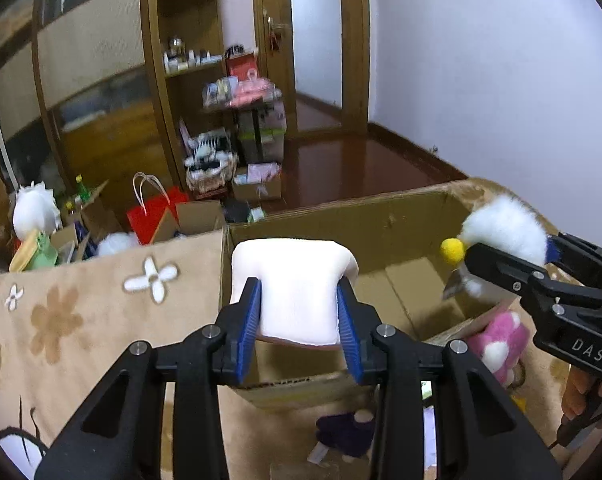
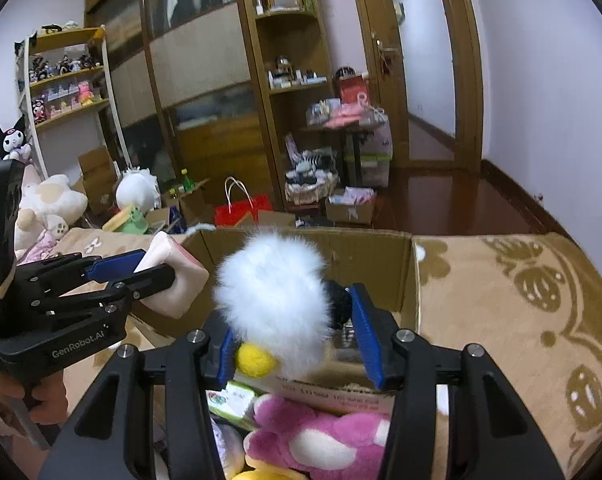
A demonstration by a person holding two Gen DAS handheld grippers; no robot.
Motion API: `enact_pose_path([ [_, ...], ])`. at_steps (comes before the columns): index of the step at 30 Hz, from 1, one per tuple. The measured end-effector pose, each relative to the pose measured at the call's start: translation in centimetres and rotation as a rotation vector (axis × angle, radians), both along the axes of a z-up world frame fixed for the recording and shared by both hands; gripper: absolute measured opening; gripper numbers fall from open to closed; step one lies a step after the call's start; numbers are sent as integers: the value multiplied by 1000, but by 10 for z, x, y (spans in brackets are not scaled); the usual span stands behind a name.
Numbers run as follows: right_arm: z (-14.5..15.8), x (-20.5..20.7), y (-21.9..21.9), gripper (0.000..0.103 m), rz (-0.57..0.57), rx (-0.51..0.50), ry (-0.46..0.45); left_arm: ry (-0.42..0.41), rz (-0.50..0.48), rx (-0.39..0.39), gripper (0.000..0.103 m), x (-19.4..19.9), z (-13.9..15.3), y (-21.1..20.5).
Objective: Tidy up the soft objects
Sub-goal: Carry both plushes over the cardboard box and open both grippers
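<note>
My left gripper [image 1: 299,312] is shut on a pale pink-white soft block [image 1: 297,280] and holds it above the near edge of an open cardboard box [image 1: 381,216]. The block also shows in the right wrist view [image 2: 173,280]. My right gripper [image 2: 297,340] is shut on a white fluffy toy [image 2: 273,300] with a yellow pompom [image 2: 253,360], held over the box's near edge [image 2: 329,394]. In the left wrist view that toy [image 1: 505,228] hangs over the box's right side.
The box stands on a beige flowered blanket [image 1: 81,312]. A pink-and-white plush [image 2: 321,436] and a purple plush [image 1: 345,432] lie in front of the box. Beyond are a red bag [image 1: 153,216], more plush toys [image 2: 49,204], boxes and shelves.
</note>
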State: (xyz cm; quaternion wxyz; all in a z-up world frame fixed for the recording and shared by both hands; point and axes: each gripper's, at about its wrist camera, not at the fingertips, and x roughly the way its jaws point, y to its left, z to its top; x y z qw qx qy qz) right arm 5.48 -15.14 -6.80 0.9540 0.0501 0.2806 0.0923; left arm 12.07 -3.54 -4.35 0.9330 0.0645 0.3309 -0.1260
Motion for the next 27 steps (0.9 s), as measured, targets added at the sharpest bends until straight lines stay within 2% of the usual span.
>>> enact_pose_path([
  [6,-10,1,-1,53,0,-8,30,37,9,4,42,2,-7,2],
  [9,-10,0,1,54,1,-9,32,33,9,16,44,1,-6,2],
  [11,-10,-2,2,56,1,-13,34,22,16,34,51,-1,-6,1],
  [14,-11,-2,4,56,-1,-27,33,-9,25,51,53,-3,-2,1],
  [20,-8,3,5,56,-31,-27,24,-4,55,29,62,-1,0,9],
  [24,-14,7,1,65,-26,10,44,0,73,38,71,1,-1,12],
  [27,-14,6,0,80,-24,13,41,-4,81,43,80,0,-1,15],
])
